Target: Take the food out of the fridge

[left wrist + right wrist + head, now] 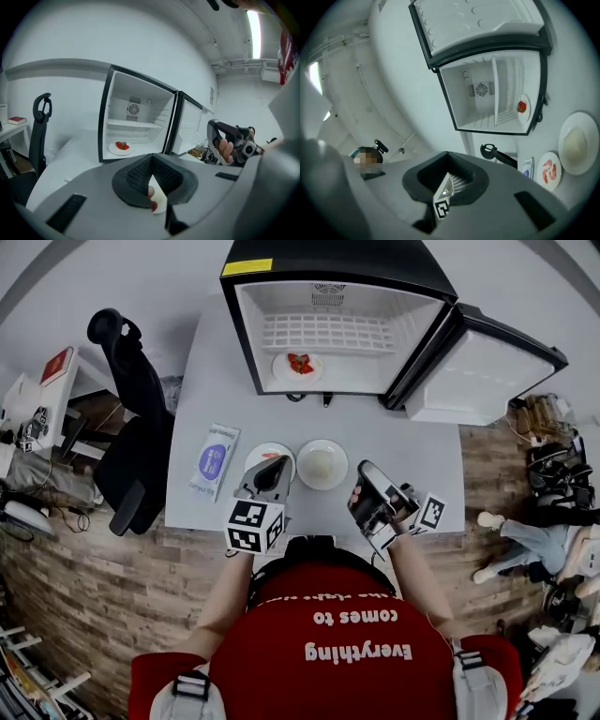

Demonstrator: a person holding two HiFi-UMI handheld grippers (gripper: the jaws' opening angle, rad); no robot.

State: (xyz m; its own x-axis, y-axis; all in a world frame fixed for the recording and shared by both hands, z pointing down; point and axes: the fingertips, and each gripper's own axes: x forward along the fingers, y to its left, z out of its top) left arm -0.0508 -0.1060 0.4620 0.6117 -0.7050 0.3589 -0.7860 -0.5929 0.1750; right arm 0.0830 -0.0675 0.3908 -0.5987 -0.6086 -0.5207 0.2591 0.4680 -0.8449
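I am standing at a grey desk (424, 457) on a wood-plank floor (82, 589). A small fridge (337, 266) sits at the desk's far edge, and its door (483, 373) is swung wide to the right. The walls behind the fridge are plain white. A black office chair (133, 413) stands left of the fridge, off the desk's edge, with a red book (56, 365) on a small side table beyond it. Right of the fridge door, shoes and bags (551, 486) lie on the floor.

The plate of strawberries (298, 366) is on the fridge floor, under the wire shelf and slightly left of centre. Three things lie on the desk in front of the fridge: a blue-and-white packet (214, 461) to the left, a plate of red food (266, 450), and just beside that a plate of pale food (322, 464).

My left claw (271, 469) is over the near edge of the red-food plate, well short of the fridge and apart from the strawberries. Its tips are drawn together and hold nothing. My right claw (367, 470) is just right of the pale-food plate, equally far from the fridge. It is also pinched narrow and empty.
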